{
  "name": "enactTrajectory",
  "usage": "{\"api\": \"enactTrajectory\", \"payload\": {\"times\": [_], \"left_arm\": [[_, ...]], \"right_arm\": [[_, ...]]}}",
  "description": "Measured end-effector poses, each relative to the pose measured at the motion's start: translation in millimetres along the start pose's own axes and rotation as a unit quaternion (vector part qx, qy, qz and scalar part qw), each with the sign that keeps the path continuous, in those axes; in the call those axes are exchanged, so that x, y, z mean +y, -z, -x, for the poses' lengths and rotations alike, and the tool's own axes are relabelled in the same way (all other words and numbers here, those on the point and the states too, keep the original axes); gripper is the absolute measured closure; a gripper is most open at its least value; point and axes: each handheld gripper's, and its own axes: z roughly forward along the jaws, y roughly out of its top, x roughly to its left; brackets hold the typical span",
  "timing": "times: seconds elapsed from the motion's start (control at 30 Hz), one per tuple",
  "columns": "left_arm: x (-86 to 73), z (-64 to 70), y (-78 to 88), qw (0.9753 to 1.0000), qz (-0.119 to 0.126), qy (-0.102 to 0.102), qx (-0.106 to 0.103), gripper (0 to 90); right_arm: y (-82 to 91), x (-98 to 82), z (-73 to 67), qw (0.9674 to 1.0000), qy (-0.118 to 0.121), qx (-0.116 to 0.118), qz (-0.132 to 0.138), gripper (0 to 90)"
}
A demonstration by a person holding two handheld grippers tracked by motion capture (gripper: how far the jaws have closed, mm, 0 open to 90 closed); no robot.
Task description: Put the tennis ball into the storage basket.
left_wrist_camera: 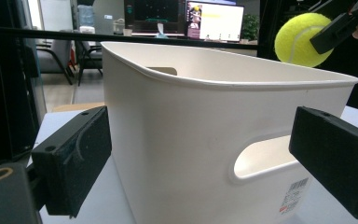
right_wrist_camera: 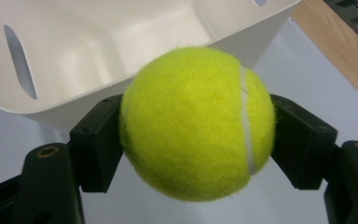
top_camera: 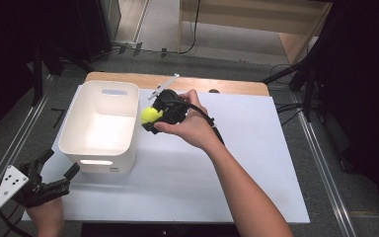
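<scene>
Right tongs (top_camera: pixel 154 118) pinch the tennis ball (top_camera: pixel 151 115) just at the white bin's (top_camera: pixel 74 126) rim; released early, it could bounce out. Left tongs (top_camera: pixel 54 170) spread, empty.

Open-topped white bin (top_camera: pixel 100 148) at table's (top_camera: pixel 237 163) left; bare surface rightward.

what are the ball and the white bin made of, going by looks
Ball: fuzzy yellow felt with a white seam line, held in the right tool; likely a rubber core, not visible. White bin: smooth, slightly glossy moulded plastic, judging by its rounded rim and cut-out handle slots.
</scene>
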Motion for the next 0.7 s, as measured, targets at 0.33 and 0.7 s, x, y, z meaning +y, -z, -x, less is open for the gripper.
{"api": "enactTrajectory", "payload": {"times": [0.33,0.7], "left_arm": [[-0.1,-0.4,0.1,1.0000,0.000,0.000,0.000,5.8],[-0.1,-0.6,0.2,1.0000,0.000,0.000,-0.001,5.8]], "right_arm": [[-1.9,9.9,-6.2,1.0000,0.008,0.005,0.002,24.2],[-3.7,20.2,-13.0,0.9997,0.021,0.008,0.003,24.2]]}}
